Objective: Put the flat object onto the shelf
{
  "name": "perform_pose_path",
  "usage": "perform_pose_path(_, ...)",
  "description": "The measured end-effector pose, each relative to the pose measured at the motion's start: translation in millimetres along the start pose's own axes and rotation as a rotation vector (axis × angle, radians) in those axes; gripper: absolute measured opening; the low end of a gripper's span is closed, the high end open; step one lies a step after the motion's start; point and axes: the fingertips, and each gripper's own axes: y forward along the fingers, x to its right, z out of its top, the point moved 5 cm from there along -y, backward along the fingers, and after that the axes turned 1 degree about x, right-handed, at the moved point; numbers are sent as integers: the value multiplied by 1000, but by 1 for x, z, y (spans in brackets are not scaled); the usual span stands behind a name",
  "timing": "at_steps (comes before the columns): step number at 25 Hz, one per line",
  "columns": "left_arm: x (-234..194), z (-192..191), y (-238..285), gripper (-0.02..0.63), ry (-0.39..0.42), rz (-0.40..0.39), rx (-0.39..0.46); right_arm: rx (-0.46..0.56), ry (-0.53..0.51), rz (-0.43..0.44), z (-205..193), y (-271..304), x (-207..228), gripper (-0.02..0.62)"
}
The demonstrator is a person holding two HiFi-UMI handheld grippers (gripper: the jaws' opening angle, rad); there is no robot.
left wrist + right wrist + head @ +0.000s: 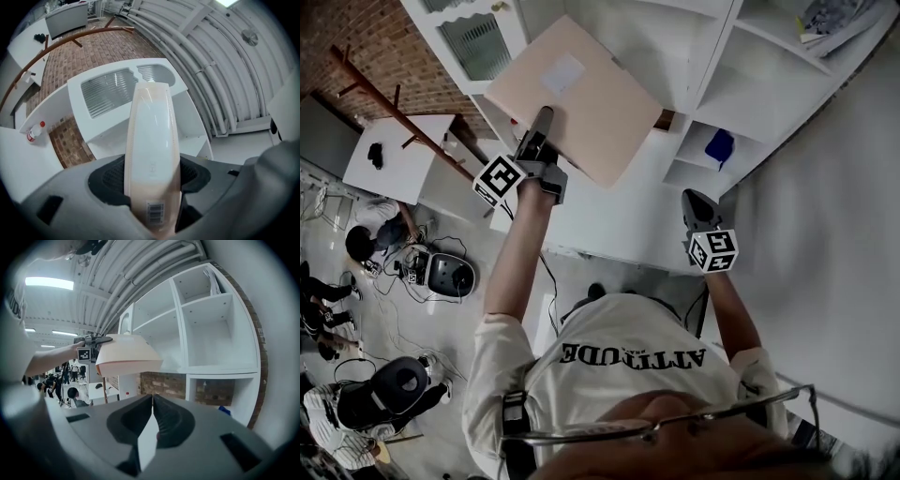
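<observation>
Flat peach panel (pixel 577 94): in the air in front of the white shelf unit (pixel 741 94), touching none of its boards. Not yet shelved.

Shelf unit: several open bays. Judging by the right gripper view, the wide bays look broad enough to take the panel lying flat. The narrow ones may not be.

Panel: broad, thin and stiff-looking, with a pale label on its upper face. It is held by one edge only, so most of it hangs out past the grip. Expect it to droop or swing about the grip if moved fast.

Left hand-held gripper (pixel 542 122): clamped on the panel's near edge, at the end with the barcode sticker.

Right hand-held gripper (pixel 698 211): jaws together with nothing between them, low and well apart from the panel.

Small blue item (pixel 719 145): sits in a lower bay. Avoid that bay.

Notes for the step:
- Level the panel before entry.
- Lead with the far edge and slide it along a shelf board rather than dropping it.
- The free right hand-held gripper could steady the loose side.
- Part the left jaws only once the board carries most of the weight.
- Draw straight back.
</observation>
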Motion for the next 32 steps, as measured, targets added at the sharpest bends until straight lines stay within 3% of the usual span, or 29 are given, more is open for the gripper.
perform_pose_path(13,-35,-28,40,285,-246,82,121,2,-10,-2,1,7,3,29)
perform_pose_path(24,-58,-54,60,285,-386,152,166,5,-11,-28,2,5,7,29)
perform_pose_path(32,-69,-72,75,287,-417,209,187,24,-16,-40,12,9,10,29)
